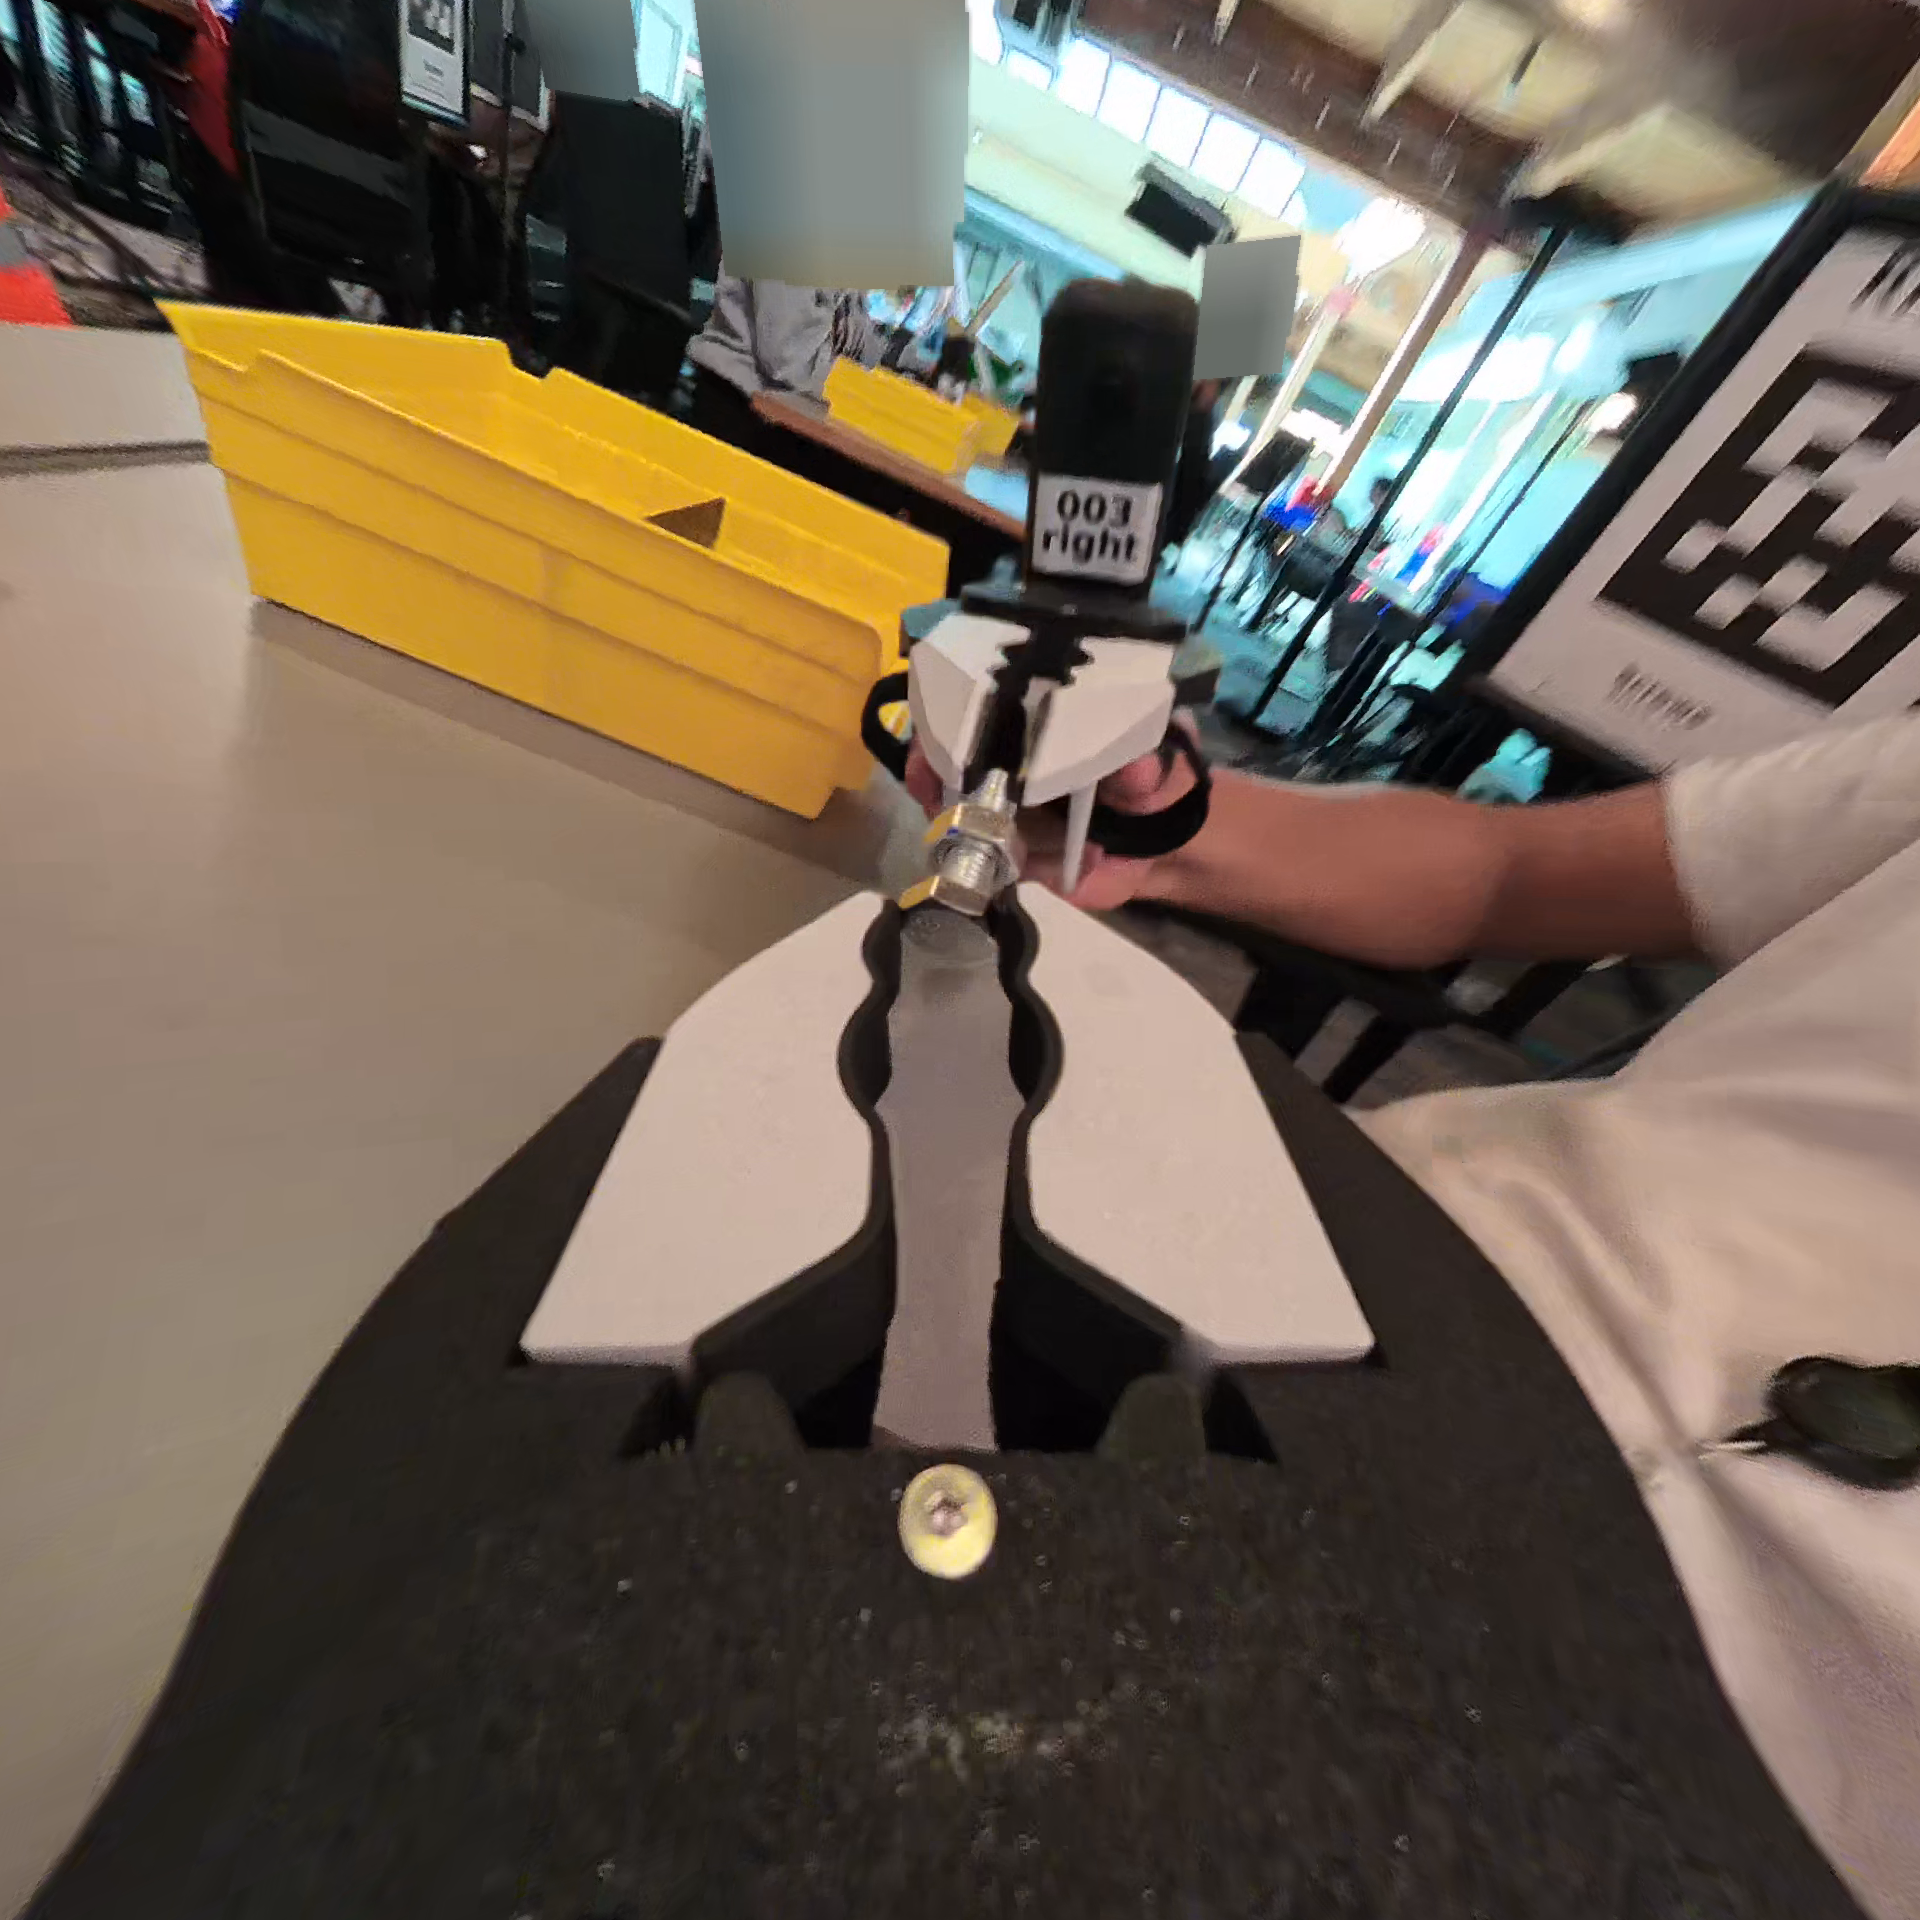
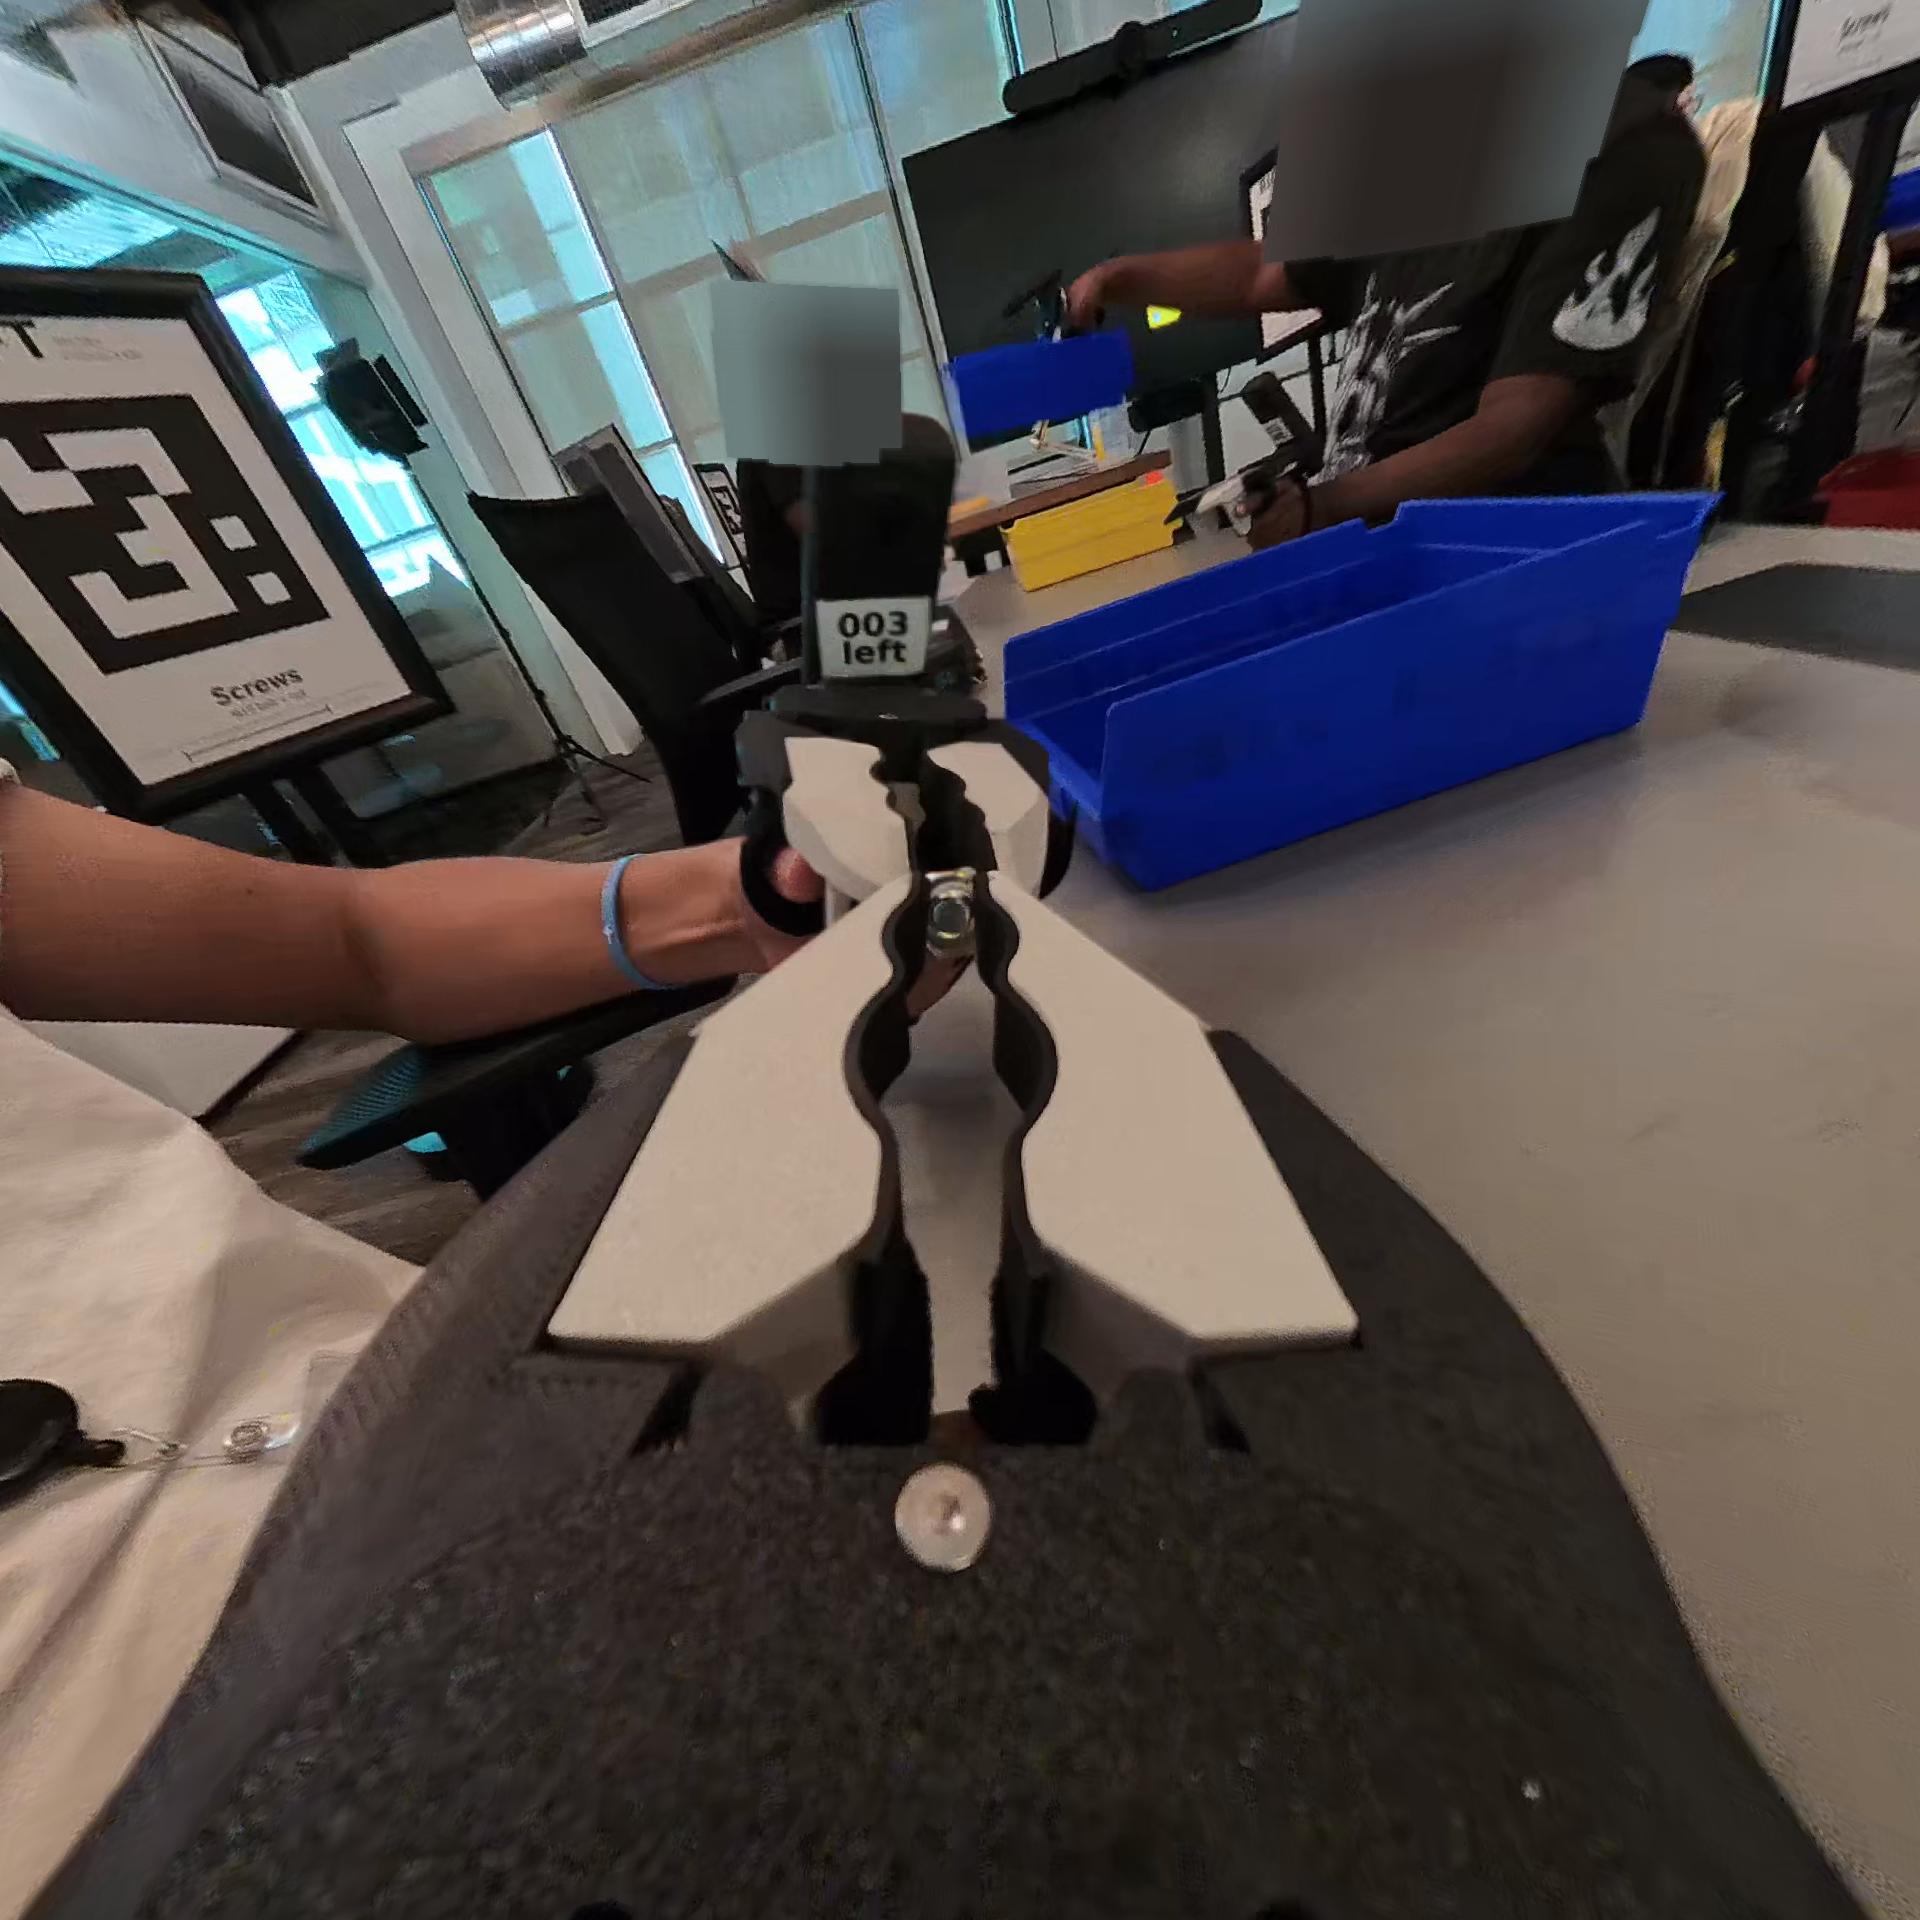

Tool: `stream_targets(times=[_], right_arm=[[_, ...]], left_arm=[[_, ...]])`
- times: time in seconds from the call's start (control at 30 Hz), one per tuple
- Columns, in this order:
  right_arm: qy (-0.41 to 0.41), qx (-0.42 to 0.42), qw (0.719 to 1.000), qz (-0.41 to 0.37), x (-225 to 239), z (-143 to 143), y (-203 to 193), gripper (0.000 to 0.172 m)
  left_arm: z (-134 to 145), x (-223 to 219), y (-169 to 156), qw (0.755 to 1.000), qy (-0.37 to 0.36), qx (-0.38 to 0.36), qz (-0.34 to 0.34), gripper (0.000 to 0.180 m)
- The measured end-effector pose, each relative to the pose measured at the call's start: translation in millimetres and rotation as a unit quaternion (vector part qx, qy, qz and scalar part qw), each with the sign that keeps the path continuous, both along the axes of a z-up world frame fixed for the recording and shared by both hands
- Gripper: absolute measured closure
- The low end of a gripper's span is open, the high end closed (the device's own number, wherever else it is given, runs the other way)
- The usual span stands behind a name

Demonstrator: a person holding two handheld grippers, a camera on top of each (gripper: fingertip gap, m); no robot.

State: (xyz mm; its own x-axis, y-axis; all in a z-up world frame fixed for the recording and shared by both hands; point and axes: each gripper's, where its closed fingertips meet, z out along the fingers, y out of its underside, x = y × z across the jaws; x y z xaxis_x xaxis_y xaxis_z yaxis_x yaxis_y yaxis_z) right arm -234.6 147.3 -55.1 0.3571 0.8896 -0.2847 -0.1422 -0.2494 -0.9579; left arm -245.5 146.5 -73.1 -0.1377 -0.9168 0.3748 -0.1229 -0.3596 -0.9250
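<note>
Bolt: frame centre, between both grippers; steel with nuts, likely stiff, smooth, heavy for its bulk.
Left gripper: clamped on head end.
Right gripper: closed on threaded tip.
Hold: nut flats probably surest.

The bolt between the two tools is soft with blur, so its threads and nuts run together. Its head end is hidden inside the tips of the left tool, and its far end is hidden between the fingers of the right tool. From the right tool, only the bolt's end shows. Behind it, the yellow bin hides its inside. Right of the left tool, the blue bin shows little of its floor. The sign is cut off by the edge.
</note>
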Motion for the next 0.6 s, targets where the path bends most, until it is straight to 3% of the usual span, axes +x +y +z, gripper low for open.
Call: stream_targets(times=[0.13, 0.2, 0.33, 0.5, 0.6], right_arm=[[-0.009, -0.009, 1.000, -0.004, -0.7, -2.6, 2.0, 0.172], [-0.017, 0.006, 1.000, -0.010, -2.3, -0.7, 0.8, 0.172], [0.012, 0.044, 0.998, -0.052, 10.7, 13.0, 3.4, 0.144], [-0.058, 0.074, 0.994, -0.046, 6.6, -4.0, -3.4, 0.146], [-0.058, 0.085, 0.994, -0.043, -2.9, -3.0, -5.4, 0.147]], left_arm=[[-11.7, 4.0, -6.5, 0.990, 0.057, 0.129, 0.020, 0.164], [-7.2, 7.2, -8.0, 0.984, 0.051, 0.165, 0.041, 0.164], [3.6, 4.7, -6.6, 0.986, 0.028, 0.154, 0.050, 0.164], [22.3, -6.3, 6.1, 0.996, -0.042, 0.051, 0.054, 0.164], [27.2, -9.0, 8.0, 0.997, -0.070, 0.002, 0.043, 0.164]])
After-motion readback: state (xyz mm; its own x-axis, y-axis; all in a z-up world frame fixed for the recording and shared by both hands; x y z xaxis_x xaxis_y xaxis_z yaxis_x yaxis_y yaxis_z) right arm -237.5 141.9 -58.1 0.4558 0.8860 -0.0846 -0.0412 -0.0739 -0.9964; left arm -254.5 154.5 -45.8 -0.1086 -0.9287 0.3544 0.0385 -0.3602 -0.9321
